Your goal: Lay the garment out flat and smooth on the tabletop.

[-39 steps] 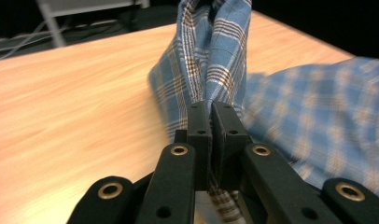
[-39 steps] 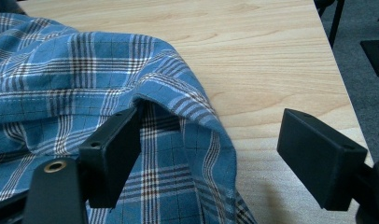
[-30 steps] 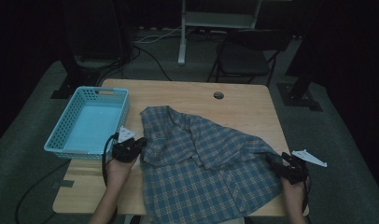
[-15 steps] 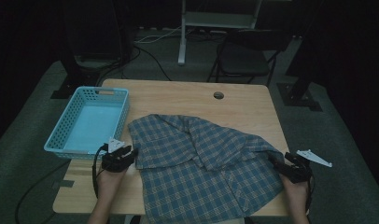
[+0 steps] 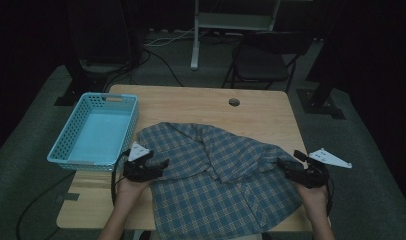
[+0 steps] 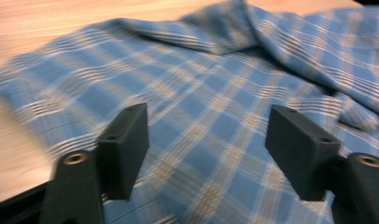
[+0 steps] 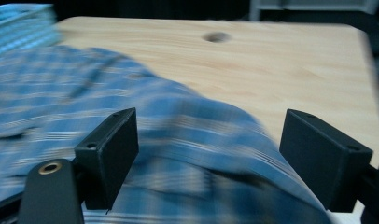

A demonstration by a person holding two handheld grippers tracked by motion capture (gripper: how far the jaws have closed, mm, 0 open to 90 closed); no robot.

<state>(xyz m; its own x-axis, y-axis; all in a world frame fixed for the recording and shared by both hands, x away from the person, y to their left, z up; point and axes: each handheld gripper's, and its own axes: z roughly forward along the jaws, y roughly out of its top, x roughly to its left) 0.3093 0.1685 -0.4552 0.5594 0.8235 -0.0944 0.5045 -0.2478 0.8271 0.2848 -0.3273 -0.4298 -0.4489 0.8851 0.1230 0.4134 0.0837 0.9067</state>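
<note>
The high view looks forward and down on the whole worktop (image 5: 261, 117), while both gripper views sit low and close over the same plaid shirt (image 5: 216, 180).

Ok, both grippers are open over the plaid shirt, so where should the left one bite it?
Probably the shirt's left edge, just ahead of the left gripper, coming in low from the basket side. There the cloth lies flat and thin on the table, so one jaw could slide under; farther right it bunches into folds.
</note>
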